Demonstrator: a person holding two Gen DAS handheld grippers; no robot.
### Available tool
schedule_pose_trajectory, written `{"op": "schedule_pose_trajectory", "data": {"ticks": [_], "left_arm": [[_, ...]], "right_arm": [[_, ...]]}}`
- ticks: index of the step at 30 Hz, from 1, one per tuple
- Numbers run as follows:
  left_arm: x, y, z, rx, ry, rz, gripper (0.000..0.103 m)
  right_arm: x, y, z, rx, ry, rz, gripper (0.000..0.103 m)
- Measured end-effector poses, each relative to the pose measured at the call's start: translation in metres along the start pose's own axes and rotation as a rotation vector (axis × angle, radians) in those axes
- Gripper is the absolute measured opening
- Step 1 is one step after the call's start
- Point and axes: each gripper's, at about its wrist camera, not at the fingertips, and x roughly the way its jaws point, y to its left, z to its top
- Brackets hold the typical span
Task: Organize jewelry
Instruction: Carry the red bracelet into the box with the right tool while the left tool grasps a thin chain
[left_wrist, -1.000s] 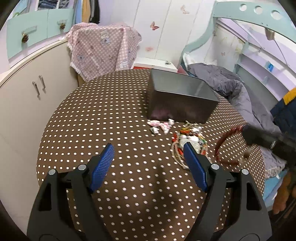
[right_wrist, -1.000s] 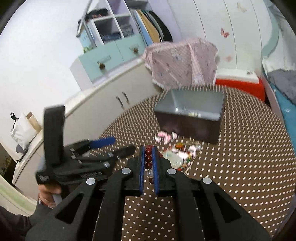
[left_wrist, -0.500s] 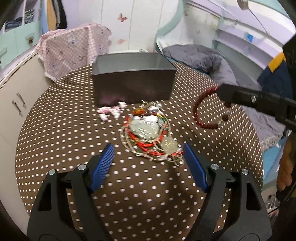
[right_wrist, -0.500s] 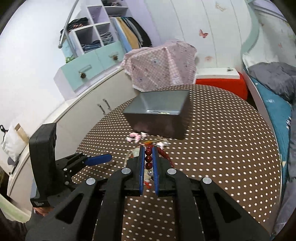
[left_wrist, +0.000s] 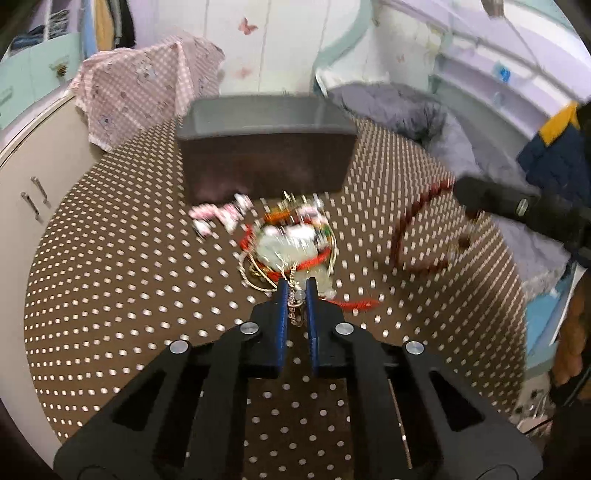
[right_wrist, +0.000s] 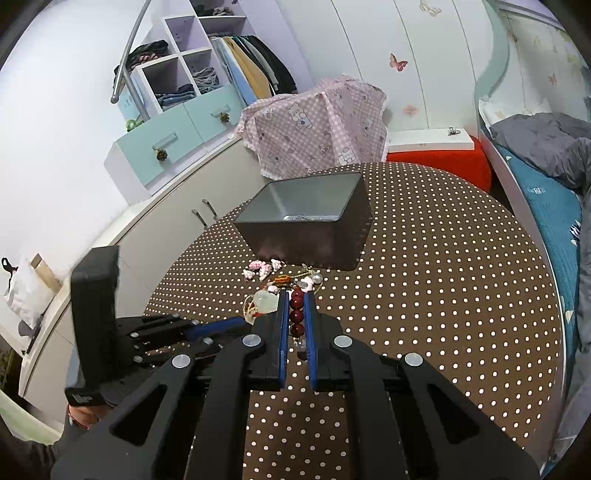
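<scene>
A tangle of necklaces (left_wrist: 291, 243) with red cord, gold chain and pale pendants lies on the dotted table in front of an open grey tin box (left_wrist: 266, 125). My left gripper (left_wrist: 295, 286) is at the near edge of the pile, and its jaws are closing on a thin chain (left_wrist: 295, 306) between the blue pads. My right gripper (right_wrist: 297, 295) is shut on a dark red bead bracelet (right_wrist: 297, 308). In the left wrist view that bracelet (left_wrist: 406, 229) hangs above the table at the right of the pile. The box (right_wrist: 306, 218) holds a chain.
Small pink shell pieces (left_wrist: 218, 216) lie left of the pile, near the box. The round table (left_wrist: 110, 277) has a brown polka-dot cloth. Around it are a white cabinet (right_wrist: 155, 229), a pink-covered object (right_wrist: 317, 125), a red stool (right_wrist: 443, 162) and a bed (right_wrist: 546, 192).
My left gripper moved in to the necklace pile and its jaws went from wide open to nearly shut around a chain. The right gripper still holds the bracelet and shifted a little.
</scene>
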Motion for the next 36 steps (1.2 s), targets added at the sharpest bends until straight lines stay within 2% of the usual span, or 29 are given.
{"op": "schedule_pose_trajectory", "data": {"ticks": [8,15,20,23,26,30,36], "left_arm": [[-0.065,0.039,0.022,-0.142,-0.206,-0.078,0.009],[-0.093,0.065,0.045,-0.205,-0.342,-0.082,0.009],[-0.098,0.072,0.051,-0.226,-0.378,-0.075,0.009],[-0.097,0.076,0.055,-0.229,-0.383,-0.073,0.009],[-0.093,0.079,0.061,-0.224,-0.376,-0.064,0.009],[-0.089,0.082,0.06,-0.231,-0.366,-0.064,0.009],[-0.085,0.088,0.059,-0.246,-0.359,-0.073,0.009]], "right_arm": [[-0.005,0.005,0.012,-0.015,-0.03,0.016,0.007],[-0.001,0.019,0.044,-0.044,-0.096,0.029,0.007],[0.008,0.026,0.073,-0.055,-0.164,0.035,0.006],[0.027,0.026,0.09,-0.057,-0.178,0.027,0.007],[0.047,0.021,0.095,-0.057,-0.162,0.006,0.007],[0.082,0.008,0.089,-0.029,-0.092,-0.027,0.007],[0.087,0.012,0.074,-0.022,-0.055,0.006,0.011]]}}
